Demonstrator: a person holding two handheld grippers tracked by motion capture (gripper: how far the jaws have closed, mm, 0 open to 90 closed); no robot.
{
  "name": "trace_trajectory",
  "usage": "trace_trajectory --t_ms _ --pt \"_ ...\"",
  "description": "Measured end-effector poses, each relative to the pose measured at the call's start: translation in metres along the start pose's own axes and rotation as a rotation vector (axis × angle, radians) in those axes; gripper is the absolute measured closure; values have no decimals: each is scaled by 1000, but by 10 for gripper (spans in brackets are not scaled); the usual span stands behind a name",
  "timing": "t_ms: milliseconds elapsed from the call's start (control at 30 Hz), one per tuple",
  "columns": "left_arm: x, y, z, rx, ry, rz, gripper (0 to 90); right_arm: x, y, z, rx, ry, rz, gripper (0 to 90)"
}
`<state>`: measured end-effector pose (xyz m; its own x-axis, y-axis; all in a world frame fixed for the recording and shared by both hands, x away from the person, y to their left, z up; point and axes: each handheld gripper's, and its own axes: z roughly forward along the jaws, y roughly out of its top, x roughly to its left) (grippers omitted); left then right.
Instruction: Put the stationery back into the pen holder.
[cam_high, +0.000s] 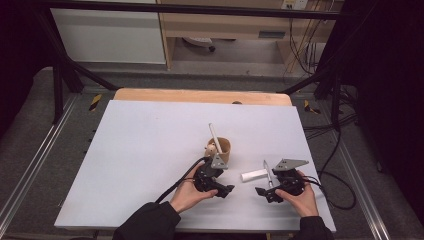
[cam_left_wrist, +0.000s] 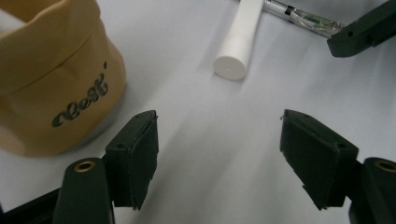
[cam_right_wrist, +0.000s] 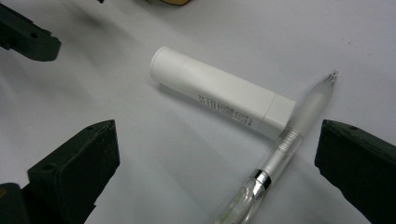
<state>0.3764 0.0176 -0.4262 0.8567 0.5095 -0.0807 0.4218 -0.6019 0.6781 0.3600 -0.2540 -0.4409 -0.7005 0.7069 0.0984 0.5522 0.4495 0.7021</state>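
Right gripper view: tube and pen lay between spread jaws

The right gripper view showed a white tube (cam_right_wrist: 219, 95) lying flat on the white table (cam_right_wrist: 140, 158), small print running along its side. A clear pen (cam_right_wrist: 280, 149) lay with its frosted part touching the tube's squared end. Both sat between the right gripper (cam_right_wrist: 217, 168) and its wide-spread jaws, which gripped nothing.

The left gripper view showed the tube (cam_left_wrist: 238, 37) end-on, far of the left gripper (cam_left_wrist: 217, 154), whose jaws also stood wide apart and empty. The pen's clear barrel (cam_left_wrist: 303, 16) ran right from the tube toward a jaw of the other gripper. At the left stood a tan pouch (cam_left_wrist: 51, 79) with dark lettering on its front, just beside the left jaw.

The high view gave the layout: the tube (cam_high: 254, 175) and pen (cam_high: 268, 172) lay near the table's (cam_high: 150, 150) near edge, between the two grippers, left (cam_high: 220, 189) and right (cam_high: 267, 192), each held in a hand. The pouch (cam_high: 220, 150) stood just far of the left gripper, a white stick (cam_high: 215, 134) rising from it.
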Motion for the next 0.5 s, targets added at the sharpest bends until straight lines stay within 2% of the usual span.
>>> trace_trajectory --t_ms 67,133,300,500 --pt "-1 4 5 7 7 10 289 0 0 0 1 2 -2 7" --pt "-3 8 9 8 0 16 325 0 0 0 2 5 -2 7" --pt "-9 16 19 24 -8 41 344 0 0 0 2 6 -3 7" --pt "-12 28 29 38 3 76 376 0 0 -1 -2 7 -2 7"
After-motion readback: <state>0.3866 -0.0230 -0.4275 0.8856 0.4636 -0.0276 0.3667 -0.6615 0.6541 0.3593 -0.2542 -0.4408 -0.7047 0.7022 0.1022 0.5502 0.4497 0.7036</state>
